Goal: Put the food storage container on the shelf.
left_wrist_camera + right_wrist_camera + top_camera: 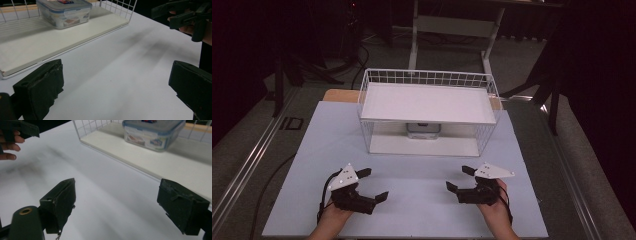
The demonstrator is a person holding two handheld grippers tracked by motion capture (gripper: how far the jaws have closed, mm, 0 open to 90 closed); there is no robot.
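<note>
A white wire basket shelf [428, 79] stands at the back of the table, with a flat white top board and a lower white board. On the lower board rests a clear lidded food container [423, 130], also visible as the container [63, 12] and the container [152, 132]. My left gripper [372, 184] hovers open near the table's front left, its jaws wide apart with nothing between them [115, 87]. My right gripper [460, 178] hovers open at the front right, likewise empty [120, 205]. Both point toward the shelf and stand apart from it.
The pale table top [417, 175] lies bare between the grippers and the shelf. Behind the table stand a desk frame [452, 30] and dark stands on a grey floor. Metal rails [242, 165] run along the table's left and right sides.
</note>
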